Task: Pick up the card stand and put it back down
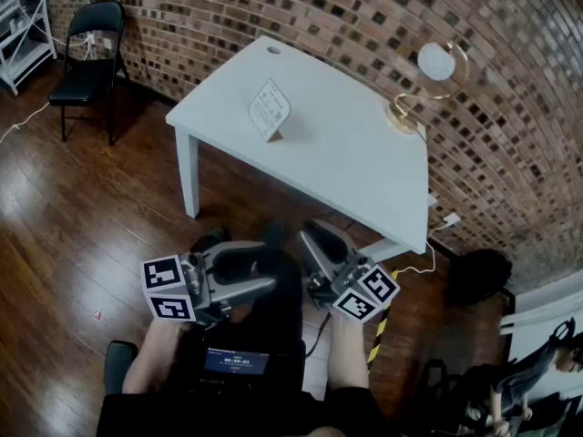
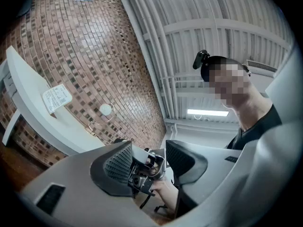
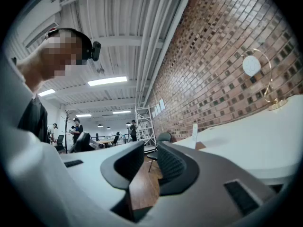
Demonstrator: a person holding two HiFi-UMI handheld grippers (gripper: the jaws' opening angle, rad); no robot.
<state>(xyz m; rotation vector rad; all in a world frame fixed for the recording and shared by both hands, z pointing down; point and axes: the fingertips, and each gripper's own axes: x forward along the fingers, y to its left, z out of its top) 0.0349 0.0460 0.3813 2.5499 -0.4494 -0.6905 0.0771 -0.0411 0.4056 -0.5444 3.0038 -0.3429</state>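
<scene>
The card stand (image 1: 270,110), a white printed card on a small wooden base, stands upright near the middle of the white table (image 1: 346,162). It also shows in the left gripper view as the card stand (image 2: 57,97) and edge-on in the right gripper view as the card stand (image 3: 194,132). Both grippers hang low in front of the person's body, well short of the table. My left gripper (image 1: 264,260) is open with nothing between its fingers (image 2: 118,167). My right gripper (image 1: 321,239) stands slightly open and holds nothing; only floor shows in its gap (image 3: 150,162).
A gold lamp with a round white shade (image 1: 428,80) stands at the table's far right corner against the brick wall. A black chair (image 1: 91,57) and a white shelf (image 1: 18,25) are at the far left. A cable and a black round object (image 1: 478,276) lie right of the table.
</scene>
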